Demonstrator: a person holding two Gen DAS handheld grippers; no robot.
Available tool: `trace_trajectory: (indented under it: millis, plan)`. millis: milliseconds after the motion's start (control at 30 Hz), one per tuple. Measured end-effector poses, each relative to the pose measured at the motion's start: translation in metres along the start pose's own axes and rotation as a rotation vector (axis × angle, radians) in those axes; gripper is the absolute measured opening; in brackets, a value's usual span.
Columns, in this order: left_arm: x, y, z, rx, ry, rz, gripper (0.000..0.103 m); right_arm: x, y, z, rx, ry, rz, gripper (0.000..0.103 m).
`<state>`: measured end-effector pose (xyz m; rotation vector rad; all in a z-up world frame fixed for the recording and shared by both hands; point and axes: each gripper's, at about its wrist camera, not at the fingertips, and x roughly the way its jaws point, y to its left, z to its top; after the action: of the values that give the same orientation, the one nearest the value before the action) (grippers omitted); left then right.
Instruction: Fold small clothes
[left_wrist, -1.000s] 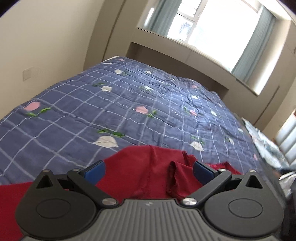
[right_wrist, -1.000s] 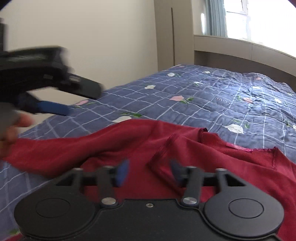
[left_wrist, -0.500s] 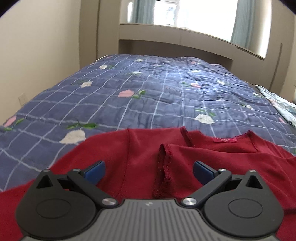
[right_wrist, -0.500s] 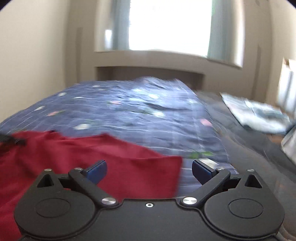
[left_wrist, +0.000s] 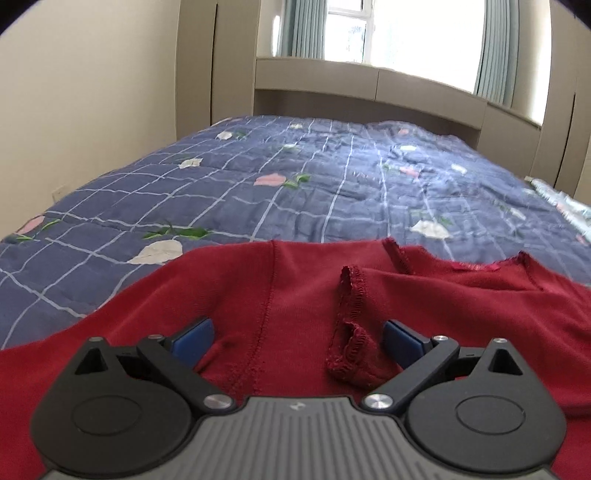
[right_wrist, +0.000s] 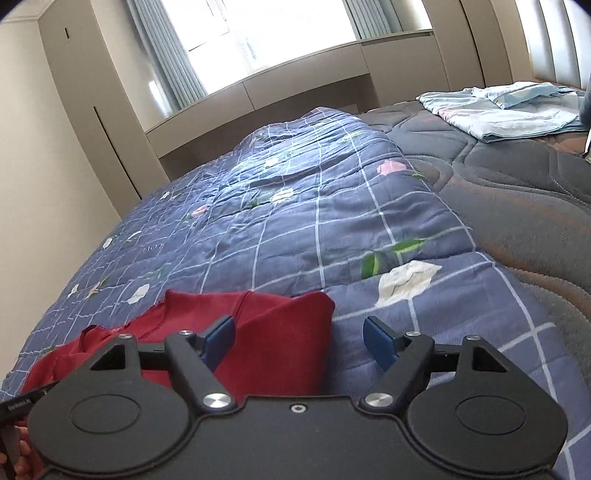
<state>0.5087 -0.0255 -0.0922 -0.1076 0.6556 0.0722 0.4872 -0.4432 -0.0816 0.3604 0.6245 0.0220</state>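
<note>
We hold a tool in each hand, and each one looks out over a big bed. A blue quilt with white lines and little flowers covers most of the bed. A red top lies spread on the quilt at the near edge of the bed, close to us.

Our left gripper hangs low over the red top. Its jaws stand wide apart. The blue pads sit on either side of a stitched seam and a frilly folded edge of the cloth. The pads do not squeeze the cloth, so this gripper holds nothing. Past it we see the neck hole of the red top with a small shiny label.

Our right gripper is over the right end of the red top. Its jaws have just been closing a bit, but they are open, with a wide gap. The left pad is over the red cloth. The right pad is over the bare quilt. The folded corner of the top lies between the two pads, and nothing is pinched.

To the right of the quilt is a dark grey mattress. A light blue cloth lies on it near the far right corner of the bed.

At the near left corner of the right view we see a bit of a hand.
</note>
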Motion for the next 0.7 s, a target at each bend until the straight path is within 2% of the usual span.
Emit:
trace_trajectory:
  millis: [133,233,333,367,400,433,500,533,633,700]
  plan:
    - [-0.010,0.001,-0.002,-0.004,-0.046,-0.056,0.100,0.001,0.002,-0.006,-0.022,-0.006,-0.037,0.067]
    - [-0.014,-0.001,0.002,0.015,-0.043,-0.089,0.099,0.001,0.004,-0.010,-0.038,-0.013,-0.045,0.066]
    - [-0.011,0.000,0.006,0.005,0.025,-0.081,0.090,0.001,0.008,-0.011,-0.063,-0.022,-0.045,0.057]
    - [-0.011,0.000,0.007,0.008,0.036,-0.069,0.083,0.001,0.009,-0.011,-0.071,-0.022,-0.046,0.052]
    - [-0.011,0.000,0.009,0.016,0.047,-0.048,0.071,0.001,0.010,-0.011,-0.080,-0.024,-0.050,0.049]
    - [-0.012,0.001,0.010,0.021,0.047,-0.024,0.064,0.002,0.011,-0.011,-0.089,-0.027,-0.054,0.038]
    - [-0.016,0.003,0.012,0.021,0.041,-0.037,0.055,0.003,0.014,-0.011,-0.107,-0.030,-0.072,0.014]
    - [-0.017,0.003,0.013,0.021,0.040,-0.040,0.055,0.003,0.014,-0.012,-0.114,-0.029,-0.071,0.009]
    - [-0.009,-0.004,0.012,0.069,0.086,0.010,0.054,0.005,0.018,-0.013,-0.133,-0.031,-0.088,0.008]
    - [-0.005,-0.011,0.011,0.107,0.089,0.039,0.059,0.002,0.018,-0.012,-0.143,-0.022,-0.098,0.017]
